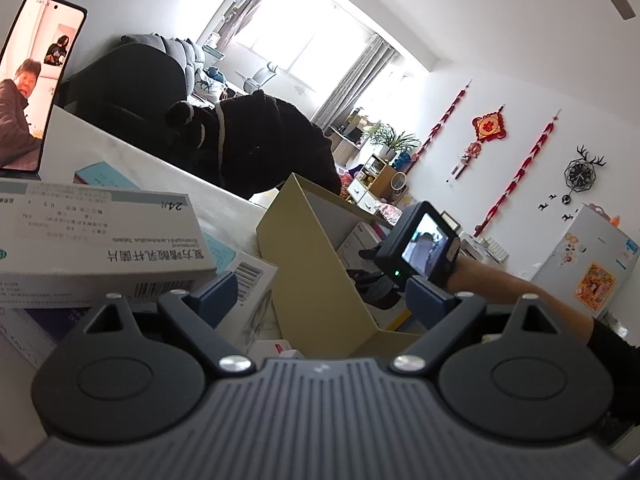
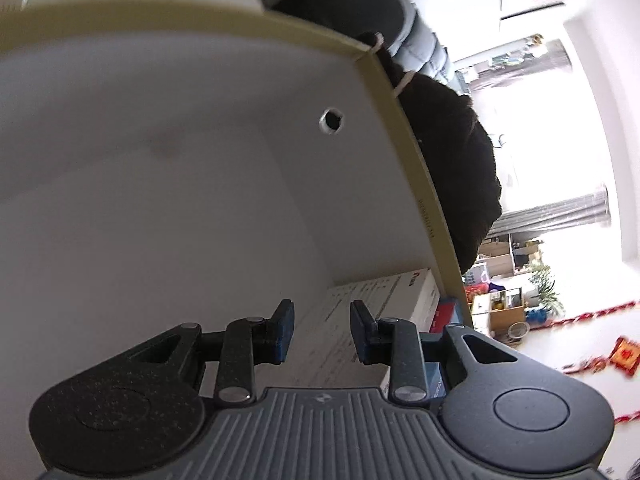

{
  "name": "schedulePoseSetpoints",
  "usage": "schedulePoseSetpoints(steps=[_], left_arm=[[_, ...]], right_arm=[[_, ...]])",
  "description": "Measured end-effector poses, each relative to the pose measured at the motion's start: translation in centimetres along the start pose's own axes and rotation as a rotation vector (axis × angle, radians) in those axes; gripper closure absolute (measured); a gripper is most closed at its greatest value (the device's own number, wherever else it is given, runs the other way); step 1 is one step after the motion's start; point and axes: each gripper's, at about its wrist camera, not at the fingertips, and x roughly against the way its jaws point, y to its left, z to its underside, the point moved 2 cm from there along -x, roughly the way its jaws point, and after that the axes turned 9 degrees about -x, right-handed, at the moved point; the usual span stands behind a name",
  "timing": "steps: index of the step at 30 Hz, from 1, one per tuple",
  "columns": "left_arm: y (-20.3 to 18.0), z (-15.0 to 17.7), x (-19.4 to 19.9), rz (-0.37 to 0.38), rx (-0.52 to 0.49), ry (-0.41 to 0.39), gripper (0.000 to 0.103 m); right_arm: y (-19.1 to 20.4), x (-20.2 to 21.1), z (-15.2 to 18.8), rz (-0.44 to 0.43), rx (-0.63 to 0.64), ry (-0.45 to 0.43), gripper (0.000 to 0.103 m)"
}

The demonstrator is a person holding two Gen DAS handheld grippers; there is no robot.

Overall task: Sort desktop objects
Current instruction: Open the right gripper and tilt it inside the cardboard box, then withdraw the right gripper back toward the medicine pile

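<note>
My left tool [image 1: 316, 288] has its own body covering the near stretch of the white desk [image 1: 120, 152] and the lower parts of the white medicine cartons stacked there [image 1: 96, 240]. The small print on the top carton is too fine for me to read. The tall open yellow-green cardboard box [image 1: 312, 280] hides most of my right tool [image 1: 380, 280] behind its wall. In my right wrist view that box's grey inner wall [image 2: 160, 200] fills the left. The white carton lying inside [image 2: 380, 300] is partly behind my tool's fingers [image 2: 362, 328], its print blurred.
</note>
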Motion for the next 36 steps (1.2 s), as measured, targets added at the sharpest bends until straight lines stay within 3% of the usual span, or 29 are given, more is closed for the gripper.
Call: schedulePoseSetpoints(steps=[10,22,31,36], left_arm=[[-0.1,0.1,0.0,-0.010,-0.005,0.000,0.011],[-0.1,-0.1,0.0,-0.027,-0.014,0.003,0.011],[-0.5,-0.8,1.3,-0.076,-0.058,-0.012,0.009],[-0.1,-1.2,2.8,-0.139,-0.086,-0.020,0.007]], right_arm=[[1.1,-2.1,0.8,0.022,0.103,0.034,0.070],[0.2,-2.5,0.5,-0.010,0.053,0.057,0.069],[-2.4,0.8,-0.4,-0.218,-0.234,-0.014,0.057],[-3.7,2.9,-0.5,-0.273,-0.347,-0.080,0.048]])
